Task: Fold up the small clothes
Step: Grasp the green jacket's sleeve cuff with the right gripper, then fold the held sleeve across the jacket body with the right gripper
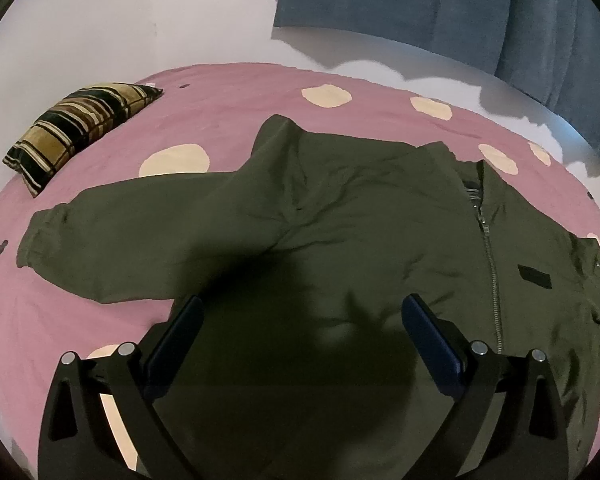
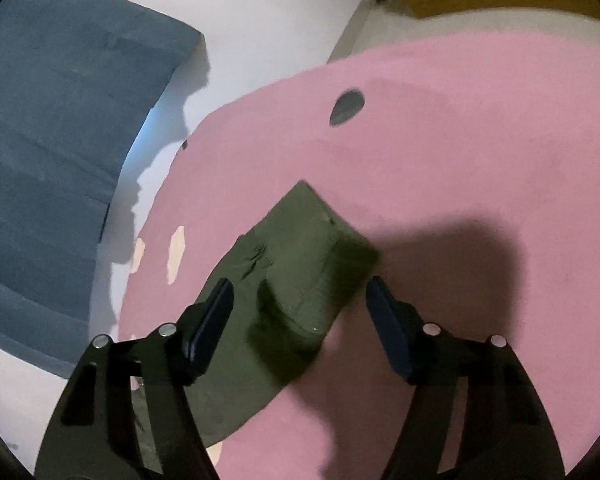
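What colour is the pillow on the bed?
The pillow is striped black, gold and cream; the left wrist view shows it best.

White wall (image 1: pixel 100 20), blue curtain (image 1: pixel 460 12), pink bedsheet (image 1: pixel 228 112).

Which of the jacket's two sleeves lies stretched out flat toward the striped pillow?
The sleeve in the left wrist view, reaching toward the pillow. The other sleeve, under the right gripper, is bunched.

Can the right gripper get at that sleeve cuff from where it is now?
Probably yes. The right gripper is open, with the olive jacket's sleeve cuff lying flat on the pink sheet between its fingers, and nothing lies over it.
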`<action>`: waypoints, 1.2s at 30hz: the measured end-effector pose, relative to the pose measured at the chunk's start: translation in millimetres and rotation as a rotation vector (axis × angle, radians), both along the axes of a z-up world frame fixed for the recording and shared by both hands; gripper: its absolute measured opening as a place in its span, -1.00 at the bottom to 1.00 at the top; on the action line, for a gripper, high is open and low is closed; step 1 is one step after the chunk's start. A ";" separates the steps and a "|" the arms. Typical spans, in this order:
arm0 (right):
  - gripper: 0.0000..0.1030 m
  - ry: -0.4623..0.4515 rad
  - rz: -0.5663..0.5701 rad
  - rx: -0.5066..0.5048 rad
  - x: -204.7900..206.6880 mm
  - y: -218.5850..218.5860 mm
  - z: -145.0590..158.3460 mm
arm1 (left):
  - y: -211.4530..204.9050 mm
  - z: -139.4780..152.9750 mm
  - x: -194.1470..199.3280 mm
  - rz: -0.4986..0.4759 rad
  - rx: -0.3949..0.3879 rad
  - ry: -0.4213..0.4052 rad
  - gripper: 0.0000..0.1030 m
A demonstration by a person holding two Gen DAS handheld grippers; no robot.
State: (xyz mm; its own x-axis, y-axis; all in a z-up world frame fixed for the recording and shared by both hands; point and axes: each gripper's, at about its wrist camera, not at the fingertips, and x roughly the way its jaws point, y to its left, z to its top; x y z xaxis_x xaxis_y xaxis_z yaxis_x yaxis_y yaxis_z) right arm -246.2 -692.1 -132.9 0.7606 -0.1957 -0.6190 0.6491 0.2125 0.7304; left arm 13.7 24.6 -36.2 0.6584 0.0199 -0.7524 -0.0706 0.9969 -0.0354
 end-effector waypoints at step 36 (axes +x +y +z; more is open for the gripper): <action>-0.76 -0.204 0.433 -0.530 156.8 203.8 206.5 | 72.4 15.2 -3.8 0.047 0.011 -0.038 0.93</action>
